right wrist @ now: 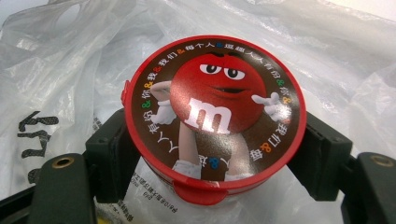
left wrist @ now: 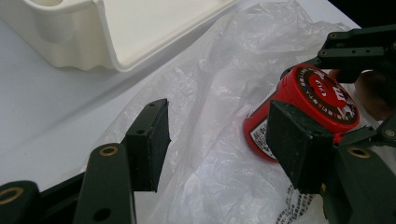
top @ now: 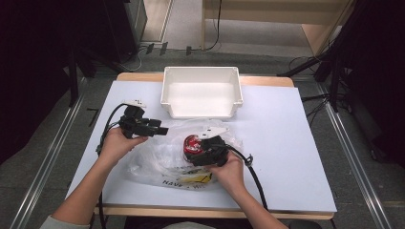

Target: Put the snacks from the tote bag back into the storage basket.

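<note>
A round red candy tub (top: 192,143) with a cartoon lid lies tilted over a crumpled clear plastic bag (top: 153,164) at the table's middle. My right gripper (top: 195,147) is shut on it, one pad pressed on each side of the tub (right wrist: 215,112) just under the lid, with the bag (right wrist: 70,56) beneath. My left gripper (top: 162,129) hovers to the left of the tub, over the bag's upper edge. Its jaws stand wide open (left wrist: 222,140) with only the bag (left wrist: 219,84) behind them, and the tub (left wrist: 303,102) sits just beyond its right jaw.
A white plastic bin (top: 165,93) stands behind the bag at the table's far middle; its wall (left wrist: 112,46) is close to the left gripper. The white table sheet (top: 286,143) stretches to the right. Cables trail from both grippers toward the near edge.
</note>
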A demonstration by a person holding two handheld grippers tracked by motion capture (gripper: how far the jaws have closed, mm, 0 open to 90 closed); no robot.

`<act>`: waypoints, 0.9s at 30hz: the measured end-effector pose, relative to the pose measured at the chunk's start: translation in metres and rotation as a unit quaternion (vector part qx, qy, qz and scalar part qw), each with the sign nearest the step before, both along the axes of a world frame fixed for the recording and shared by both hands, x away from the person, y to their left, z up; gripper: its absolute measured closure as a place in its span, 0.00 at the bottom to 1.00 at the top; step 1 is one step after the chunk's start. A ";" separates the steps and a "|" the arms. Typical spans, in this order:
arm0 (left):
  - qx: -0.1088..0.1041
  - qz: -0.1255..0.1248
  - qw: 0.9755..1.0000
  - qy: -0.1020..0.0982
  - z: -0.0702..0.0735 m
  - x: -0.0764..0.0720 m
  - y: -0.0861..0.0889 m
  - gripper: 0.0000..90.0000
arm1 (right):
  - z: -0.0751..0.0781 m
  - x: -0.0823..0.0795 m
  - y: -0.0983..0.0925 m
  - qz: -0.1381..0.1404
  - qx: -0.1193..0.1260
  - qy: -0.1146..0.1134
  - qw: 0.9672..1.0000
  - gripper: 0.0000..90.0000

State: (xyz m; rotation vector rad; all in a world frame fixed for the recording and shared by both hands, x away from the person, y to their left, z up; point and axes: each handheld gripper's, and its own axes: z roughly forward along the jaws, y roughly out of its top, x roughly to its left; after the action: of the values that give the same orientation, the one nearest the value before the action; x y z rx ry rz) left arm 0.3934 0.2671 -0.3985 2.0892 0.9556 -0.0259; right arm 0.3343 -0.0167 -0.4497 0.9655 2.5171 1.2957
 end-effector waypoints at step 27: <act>0.000 -0.001 1.000 0.002 0.000 0.001 0.001 0.45 | 0.015 0.001 -0.009 0.022 0.003 -0.010 1.000 0.29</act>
State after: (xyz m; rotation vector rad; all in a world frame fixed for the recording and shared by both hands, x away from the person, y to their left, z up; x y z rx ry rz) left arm 0.3941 0.2680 -0.3990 2.0907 0.9553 -0.0320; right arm 0.3351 -0.0261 -0.4347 0.8989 2.5334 1.3195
